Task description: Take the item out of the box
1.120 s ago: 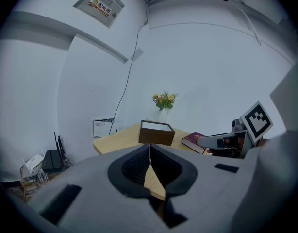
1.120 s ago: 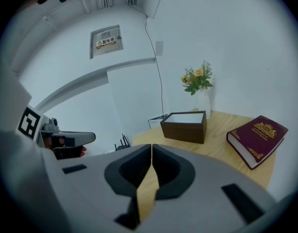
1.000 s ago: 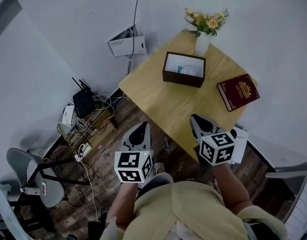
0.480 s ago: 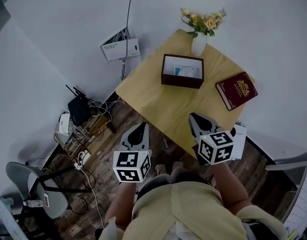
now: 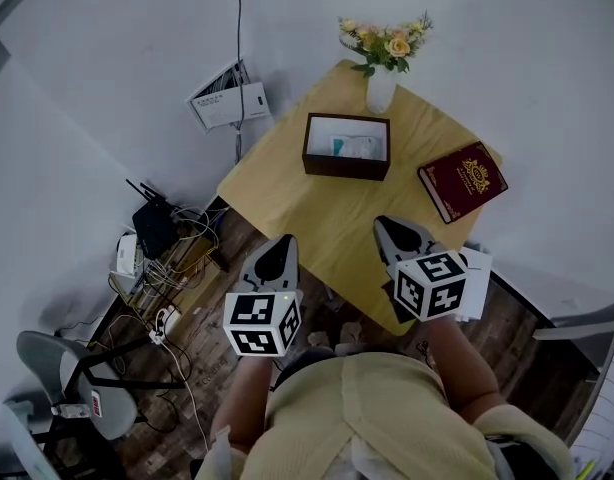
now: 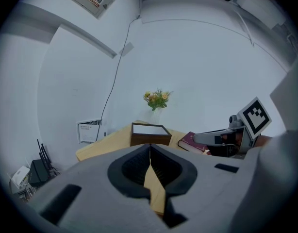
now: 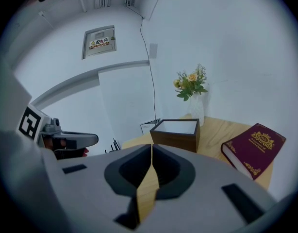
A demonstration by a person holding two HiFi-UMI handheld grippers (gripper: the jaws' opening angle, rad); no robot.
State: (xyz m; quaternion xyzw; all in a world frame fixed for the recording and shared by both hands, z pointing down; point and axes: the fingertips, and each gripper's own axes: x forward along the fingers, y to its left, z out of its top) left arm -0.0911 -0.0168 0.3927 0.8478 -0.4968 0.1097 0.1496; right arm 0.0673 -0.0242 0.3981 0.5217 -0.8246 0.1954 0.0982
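Observation:
A dark brown open box (image 5: 347,147) stands on the yellow wooden table (image 5: 287,193), with a white and pale blue item (image 5: 355,147) lying inside. The box (image 6: 150,134) also shows in the left gripper view, and the box (image 7: 176,134) in the right gripper view. My left gripper (image 5: 279,250) hovers shut off the table's near left edge, over the floor. Its jaws meet at the tips with nothing between them. My right gripper (image 5: 395,230) is shut and empty over the table's near edge, well short of the box.
A vase of yellow flowers (image 5: 381,63) stands just behind the box. A maroon book (image 5: 463,180) lies at the table's right. A wall panel (image 5: 227,96), a router (image 5: 152,230) with tangled cables and a grey chair (image 5: 62,373) sit to the left.
The view has shifted: the table, box and book sit a little further left and up in the head view. Both grippers stay shut, roughly where they were.

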